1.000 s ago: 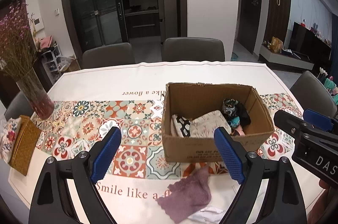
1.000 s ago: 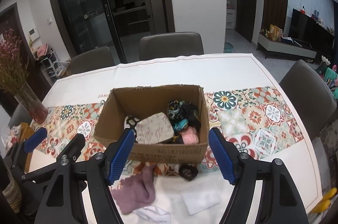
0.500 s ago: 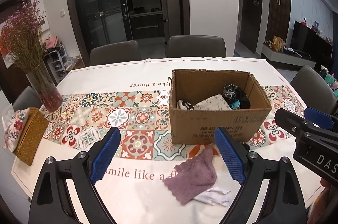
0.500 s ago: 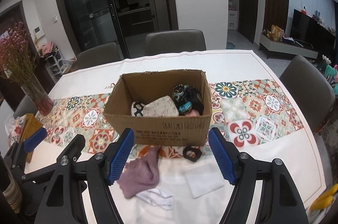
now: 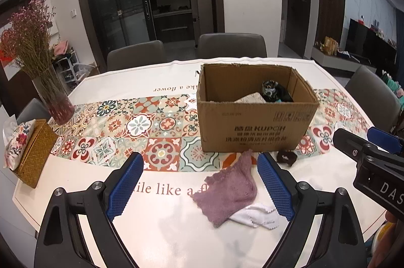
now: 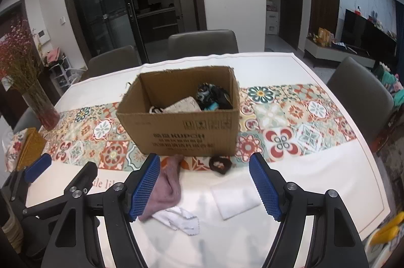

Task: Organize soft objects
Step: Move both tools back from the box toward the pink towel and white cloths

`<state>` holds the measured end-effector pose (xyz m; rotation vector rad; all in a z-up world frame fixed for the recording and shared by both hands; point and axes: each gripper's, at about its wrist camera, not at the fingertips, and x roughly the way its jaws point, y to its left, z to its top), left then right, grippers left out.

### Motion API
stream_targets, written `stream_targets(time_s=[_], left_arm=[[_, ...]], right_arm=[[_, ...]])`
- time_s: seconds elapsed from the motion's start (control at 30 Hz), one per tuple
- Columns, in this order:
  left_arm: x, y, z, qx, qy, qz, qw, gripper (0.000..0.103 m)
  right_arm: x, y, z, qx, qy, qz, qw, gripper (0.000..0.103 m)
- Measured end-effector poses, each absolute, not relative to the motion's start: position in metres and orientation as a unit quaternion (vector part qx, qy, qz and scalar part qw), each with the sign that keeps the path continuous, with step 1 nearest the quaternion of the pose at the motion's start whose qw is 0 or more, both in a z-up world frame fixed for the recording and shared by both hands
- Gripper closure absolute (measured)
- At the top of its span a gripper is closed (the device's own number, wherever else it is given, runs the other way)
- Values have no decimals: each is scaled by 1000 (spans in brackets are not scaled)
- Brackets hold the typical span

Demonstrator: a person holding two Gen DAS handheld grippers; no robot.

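A cardboard box [image 5: 255,127] [image 6: 181,134] stands on the table with several soft items inside, among them a beige pouch [image 6: 181,105] and a dark patterned cloth [image 6: 210,96]. In front of it lie a purple cloth [image 5: 227,189] [image 6: 166,189], a small white cloth [image 5: 255,215] [image 6: 179,217], a dark scrunchie [image 6: 219,164] [image 5: 286,158] and a folded white cloth [image 6: 236,197]. My left gripper [image 5: 199,187] is open and empty above the table, left of the purple cloth. My right gripper [image 6: 204,189] is open and empty above the white cloths.
A vase of dried pink flowers [image 5: 54,96] and a woven tissue box [image 5: 32,151] stand at the table's left. Grey chairs [image 5: 231,45] ring the table. A yellow object [image 6: 386,230] shows at the lower right edge.
Both grippers have pulled back from the box and dropped lower, staying open. The box looks farther and more side-on; the cloths in front now show fully.
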<state>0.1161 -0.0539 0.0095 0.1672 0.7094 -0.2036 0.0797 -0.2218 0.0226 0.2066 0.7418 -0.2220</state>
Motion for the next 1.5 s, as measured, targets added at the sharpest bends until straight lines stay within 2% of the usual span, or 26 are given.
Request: stream_targets(time_s=[1.0,1.13,1.5], left_arm=[[116,-47,-62,91,381,-95,915,7],[115,-46,-69,82,381,-97,916,0],[118,-53,-91,91,395,-101,908,0]], right_arm=[[75,-221,-53,82,404,-151,899,29],[76,-222,-60,86,404,-148,899,29],[77,-230,-84,105,412,-149,893,29]])
